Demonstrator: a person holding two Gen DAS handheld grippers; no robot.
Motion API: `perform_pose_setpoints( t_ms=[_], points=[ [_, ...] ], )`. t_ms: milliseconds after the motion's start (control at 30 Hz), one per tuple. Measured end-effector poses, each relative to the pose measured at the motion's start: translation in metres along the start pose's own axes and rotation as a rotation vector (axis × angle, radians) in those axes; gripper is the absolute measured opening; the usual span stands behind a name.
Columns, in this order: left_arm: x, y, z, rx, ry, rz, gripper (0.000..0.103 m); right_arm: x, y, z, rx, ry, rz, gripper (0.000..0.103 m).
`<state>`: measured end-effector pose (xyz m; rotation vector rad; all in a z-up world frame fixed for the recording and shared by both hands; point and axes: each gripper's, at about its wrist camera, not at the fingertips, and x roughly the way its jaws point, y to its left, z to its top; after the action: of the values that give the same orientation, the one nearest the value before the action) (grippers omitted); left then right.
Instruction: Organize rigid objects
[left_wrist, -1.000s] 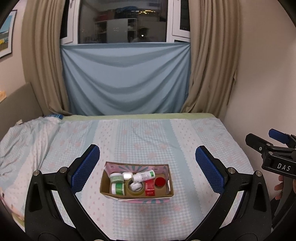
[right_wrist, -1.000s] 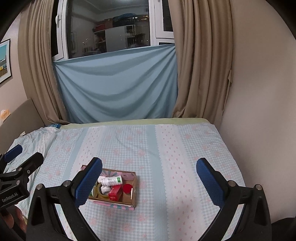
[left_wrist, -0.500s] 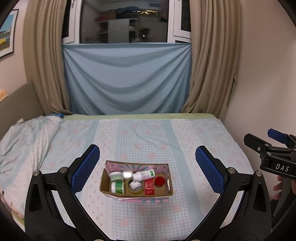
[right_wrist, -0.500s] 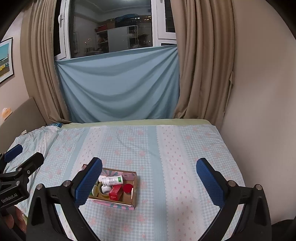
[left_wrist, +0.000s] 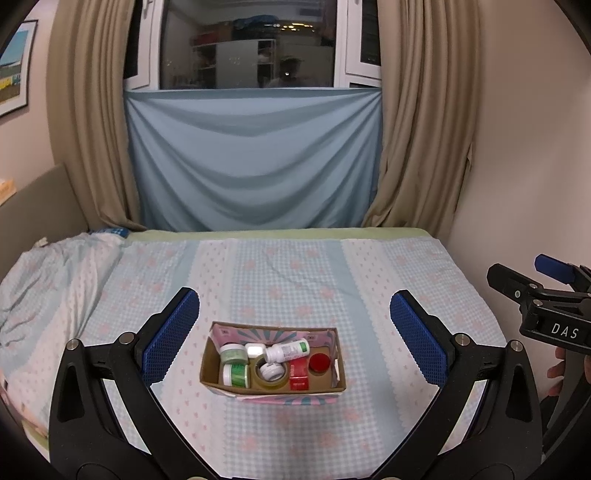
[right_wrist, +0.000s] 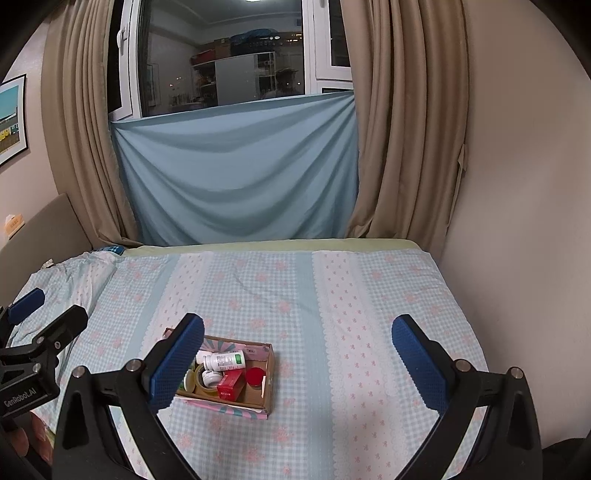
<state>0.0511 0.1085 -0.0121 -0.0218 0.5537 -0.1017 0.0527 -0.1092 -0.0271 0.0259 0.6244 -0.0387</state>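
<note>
1. Left wrist view: the left gripper (left_wrist: 294, 318) hangs above the bed (left_wrist: 369, 266) with its fingers (left_wrist: 170, 334) spread wide and nothing between them; the cardboard box (left_wrist: 271, 391) lies on the bedspread near the front edge of the bed, roughly midway between the two side edges, framed between the fingers but well below them; inside it are a white bottle (left_wrist: 287, 349) lying tilted across a roll of tape (left_wrist: 269, 373), two green-banded jars (left_wrist: 235, 363) at the left end, a red carton (left_wrist: 298, 375) and a red cap (left_wrist: 319, 363) at the right end.

2. Change noted in this view: against the frames of a second ago the box and contents sit in the same arrangement; only a slight drift of the camera is apparent; no item has been lifted or shifted.

3. Right wrist view: the right gripper (right_wrist: 297, 345) is likewise spread wide and empty; the box appears low and left, partly behind the left finger, so this gripper stands to the right of it over bare bedspread; the other gripper's body shows at the left margin.

4. Change noted here: a small tilt of view only.

5. Judgement: every visible object is already in the box; the bedspread shows no stray items; the sorting appears either complete or not yet begun, and the frames do not settle which.
</note>
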Motion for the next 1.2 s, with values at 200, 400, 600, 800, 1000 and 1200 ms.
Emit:
perform_pose_setpoints(
  t_ms=[200,400,600,800,1000,1200],
  points=[
    [-0.0001,-0.0008,0.0004,0.002,-0.001,0.004,0.103,0.0,-0.0005,-0.0001,0.003,0.002,-0.002,0.101],
    [0.001,0.0007,0.0002,0.001,0.0,0.003,0.103,0.0005,-0.0015,0.0005,0.004,0.003,-0.001,0.101],
    [0.0009,0.0016,0.0013,0.002,-0.002,0.005,0.103,0.0011,-0.0023,0.0009,0.004,0.003,0.0,0.101],
    [0.0029,0.0024,0.0007,0.011,-0.006,0.02,0.103,0.0021,-0.0018,0.0021,0.001,-0.001,-0.006,0.101],
    [-0.0033,0.0022,0.0009,0.008,-0.067,0.042,0.103,0.0024,-0.0008,0.0021,-0.001,-0.003,-0.009,0.101],
    [-0.0025,0.0025,0.0021,-0.007,-0.078,0.087,0.103,0.0054,0.0021,0.0026,-0.002,-0.012,-0.02,0.101]
  ],
)
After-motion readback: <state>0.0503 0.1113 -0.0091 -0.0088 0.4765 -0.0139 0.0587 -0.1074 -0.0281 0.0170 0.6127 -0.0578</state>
